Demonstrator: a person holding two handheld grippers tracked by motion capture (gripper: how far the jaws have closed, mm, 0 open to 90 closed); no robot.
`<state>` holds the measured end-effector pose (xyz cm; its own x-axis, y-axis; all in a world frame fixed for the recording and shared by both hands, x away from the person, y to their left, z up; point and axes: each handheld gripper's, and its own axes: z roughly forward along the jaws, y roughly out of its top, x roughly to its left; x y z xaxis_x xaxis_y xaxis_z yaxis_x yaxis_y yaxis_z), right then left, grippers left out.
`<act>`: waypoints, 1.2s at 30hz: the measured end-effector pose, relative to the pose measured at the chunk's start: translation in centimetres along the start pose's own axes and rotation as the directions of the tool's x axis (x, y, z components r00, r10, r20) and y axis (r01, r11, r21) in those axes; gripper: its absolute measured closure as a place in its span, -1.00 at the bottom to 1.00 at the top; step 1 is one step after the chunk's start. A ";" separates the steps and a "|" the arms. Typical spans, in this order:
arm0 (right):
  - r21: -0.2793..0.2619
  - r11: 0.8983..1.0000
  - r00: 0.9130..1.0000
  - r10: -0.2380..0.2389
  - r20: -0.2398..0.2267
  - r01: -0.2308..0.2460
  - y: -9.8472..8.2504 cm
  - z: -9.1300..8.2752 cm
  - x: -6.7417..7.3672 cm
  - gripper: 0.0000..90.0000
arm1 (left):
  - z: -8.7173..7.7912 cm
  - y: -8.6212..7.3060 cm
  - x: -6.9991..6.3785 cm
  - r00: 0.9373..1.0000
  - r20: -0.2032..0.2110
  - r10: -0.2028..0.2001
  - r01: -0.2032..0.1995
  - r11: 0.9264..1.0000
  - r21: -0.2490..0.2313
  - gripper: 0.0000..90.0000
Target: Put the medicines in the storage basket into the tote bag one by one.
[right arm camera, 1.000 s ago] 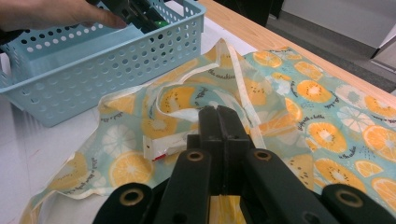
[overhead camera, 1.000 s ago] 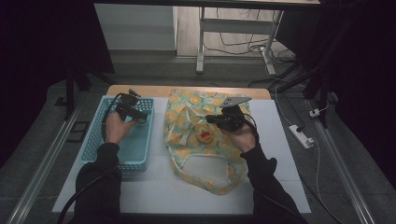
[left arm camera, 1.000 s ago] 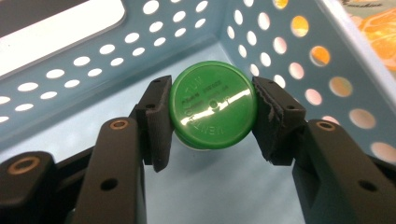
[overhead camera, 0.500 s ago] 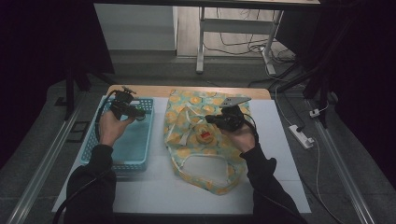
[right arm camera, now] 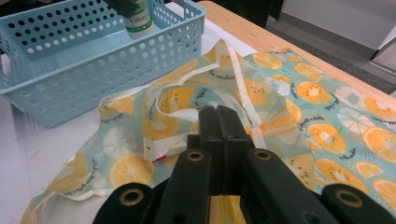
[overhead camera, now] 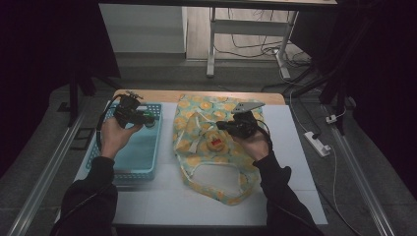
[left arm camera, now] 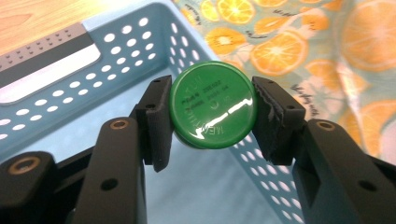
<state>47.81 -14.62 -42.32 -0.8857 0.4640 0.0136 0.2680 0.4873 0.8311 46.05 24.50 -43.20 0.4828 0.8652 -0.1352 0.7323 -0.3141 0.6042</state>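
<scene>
Green-capped bottle (overhead camera: pixel 149 121) sits clamped in the left tongs (overhead camera: pixel 142 118) above the blue basket (overhead camera: pixel 142 169), beside the fruit-print bag (overhead camera: pixel 206 167). Left gripper view: pads press its cap (left arm camera: pixel 212 111), axis pointing along the tongs. Right gripper view: right tongs (right arm camera: pixel 219 122) fully closed on the bag's cloth.

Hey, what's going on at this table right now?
A person works with hand-held tongs in each hand. The left tongs grip a green-capped bottle above the blue basket, beside an orange-print bag lying on the table. The right tongs are shut over the bag, apparently pinching its fabric near the opening. It looks like the bottle is headed from the basket to the bag.
</scene>
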 end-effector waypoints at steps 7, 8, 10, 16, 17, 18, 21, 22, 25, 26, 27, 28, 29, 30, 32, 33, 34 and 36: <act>-0.003 1.000 1.000 -0.001 -0.003 0.001 0.1 0.0 0.1 1.00 | -1.1 -0.4 -0.8 0.999 0.031 0.011 -0.010 1.000 -0.027 0.16; -0.003 1.000 1.000 0.000 -0.003 0.000 0.1 0.0 0.1 1.00 | -1.2 -0.4 -1.0 0.999 0.037 0.017 -0.015 0.999 -0.031 0.16; -0.004 1.000 1.000 0.000 -0.002 0.000 0.1 0.0 0.1 1.00 | -1.5 -0.5 -1.6 0.999 0.043 0.032 -0.030 0.999 -0.040 0.16; -0.004 1.000 1.000 0.001 -0.001 -0.001 0.1 0.0 0.1 1.00 | -2.2 -0.5 -3.4 0.994 0.082 0.071 -0.066 0.996 -0.063 0.16; -0.004 1.000 1.000 0.001 -0.001 -0.001 0.1 0.0 0.1 1.00 | -2.2 -0.5 -3.8 0.993 0.091 0.077 -0.071 0.995 -0.068 0.16; -0.005 1.000 1.000 0.002 -0.001 -0.002 0.1 0.0 0.1 1.00 | -2.3 -0.4 -4.1 0.992 0.096 0.086 -0.080 0.994 -0.069 0.16; -0.004 1.000 1.000 0.002 -0.001 -0.002 0.1 0.0 0.0 1.00 | -2.2 -0.4 -5.2 0.987 0.120 0.109 -0.101 0.992 -0.073 0.16; -0.005 1.000 1.000 0.002 -0.001 -0.002 0.1 0.0 0.0 1.00 | -2.1 -0.4 -5.6 0.985 0.130 0.113 -0.104 0.992 -0.078 0.16; -0.007 1.000 1.000 0.002 -0.001 -0.002 0.1 -0.1 0.1 1.00 | -1.8 -0.4 -6.6 0.979 0.154 0.132 -0.121 0.990 -0.077 0.16; -0.006 1.000 1.000 0.002 -0.001 -0.002 0.1 -0.1 0.1 1.00 | -1.7 -0.4 -6.9 0.977 0.160 0.141 -0.130 0.989 -0.076 0.16; -0.006 1.000 1.000 0.002 -0.001 -0.002 0.1 -0.1 0.1 1.00 | -1.6 -0.4 -7.3 0.975 0.169 0.146 -0.135 0.988 -0.075 0.16; -0.007 1.000 1.000 0.002 0.000 -0.002 0.1 -0.1 0.1 1.00 | -1.4 -0.4 -7.6 0.973 0.176 0.150 -0.139 0.988 -0.074 0.16; -0.007 1.000 1.000 0.003 0.000 -0.003 0.1 -0.1 0.0 1.00 | -1.3 -0.4 -7.9 0.971 0.182 0.157 -0.146 0.987 -0.073 0.16; -0.007 1.000 1.000 0.003 -0.001 -0.003 0.1 -0.1 0.0 1.00 | -1.2 -0.4 -8.2 0.969 0.187 0.163 -0.152 0.986 -0.073 0.16; -0.007 1.000 1.000 0.003 -0.001 -0.003 0.1 -0.1 0.0 1.00 | -0.9 -0.4 -8.8 0.964 0.199 0.174 -0.163 0.984 -0.069 0.16; -0.007 1.000 1.000 0.003 0.000 -0.003 0.1 -0.1 0.0 1.00 | -0.8 -0.5 -9.1 0.963 0.203 0.180 -0.170 0.983 -0.068 0.16; -0.007 1.000 1.000 0.002 0.000 -0.002 0.1 -0.1 0.1 1.00 | -0.7 -0.5 -9.3 0.961 0.206 0.186 -0.176 0.982 -0.068 0.16; -0.007 1.000 1.000 0.001 0.000 -0.001 0.1 -0.1 0.1 1.00 | -0.4 -0.6 -9.8 0.958 0.215 0.192 -0.181 0.981 -0.070 0.16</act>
<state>47.74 -14.61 -42.19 -0.8854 0.4645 0.0149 0.2667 0.4816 0.8348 40.69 16.35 -41.86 0.7062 0.6842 -0.1818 0.5972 -0.4379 0.6720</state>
